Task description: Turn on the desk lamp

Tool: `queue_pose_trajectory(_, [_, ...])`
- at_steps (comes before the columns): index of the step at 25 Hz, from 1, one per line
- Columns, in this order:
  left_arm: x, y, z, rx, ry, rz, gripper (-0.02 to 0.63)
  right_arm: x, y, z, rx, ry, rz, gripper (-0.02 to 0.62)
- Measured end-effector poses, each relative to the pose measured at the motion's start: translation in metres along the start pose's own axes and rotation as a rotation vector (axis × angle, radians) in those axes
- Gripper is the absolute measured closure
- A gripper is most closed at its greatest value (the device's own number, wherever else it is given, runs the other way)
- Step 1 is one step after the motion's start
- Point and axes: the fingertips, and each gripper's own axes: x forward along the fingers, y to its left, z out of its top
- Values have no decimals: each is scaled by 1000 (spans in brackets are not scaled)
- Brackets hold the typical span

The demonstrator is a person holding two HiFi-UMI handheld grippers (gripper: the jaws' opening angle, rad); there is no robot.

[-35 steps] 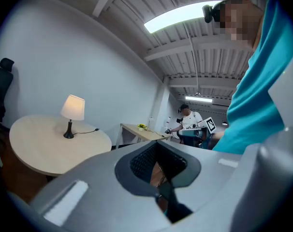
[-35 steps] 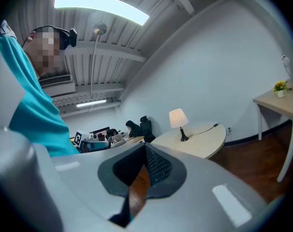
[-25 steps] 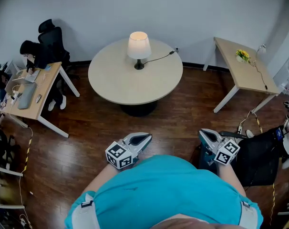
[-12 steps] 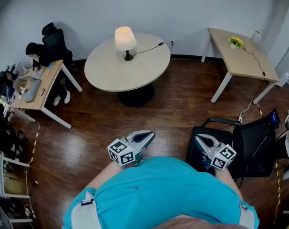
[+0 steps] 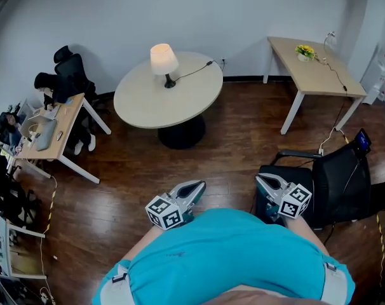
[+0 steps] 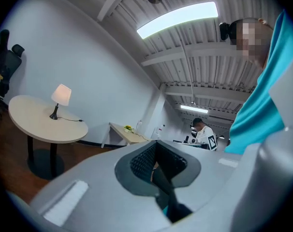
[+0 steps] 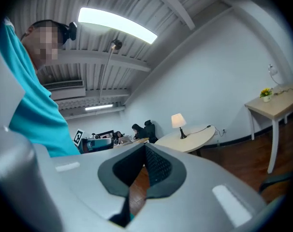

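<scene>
The desk lamp [image 5: 163, 59] with its white shade glowing stands near the far edge of the round beige table [image 5: 148, 100], its black cord trailing right. Both gripper views also catch the lamp [image 6: 62, 94] [image 7: 177, 121], small and distant. My left gripper [image 5: 195, 186] and right gripper [image 5: 262, 180] are held close to the person's teal shirt, far from the table, over the wooden floor. Each has its jaws together with nothing between them, as the left gripper [image 6: 156, 163] and right gripper [image 7: 137, 170] show in their own views.
A black chair [image 5: 332, 183] stands close by at the right. A light side table [image 5: 313, 65] with yellow flowers is at the back right. A desk [image 5: 46, 132] with office chairs [image 5: 68, 68] is at the left. A person [image 6: 202, 132] sits in the background.
The view has drawn back from the round table, which now looks smaller and further left. The black chair has come fully into view at right. Both grippers stay shut near the body.
</scene>
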Motion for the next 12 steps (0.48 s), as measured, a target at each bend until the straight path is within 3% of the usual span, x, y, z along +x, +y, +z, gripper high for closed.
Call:
queue_pose_trajectory(7, [-55, 22, 22, -13, -31, 0, 500, 54, 41, -13, -14, 31, 10, 595])
queue_pose_trajectory(12, [-76, 29, 18, 0, -34, -13, 500, 73, 55, -33, -31, 46, 30, 595])
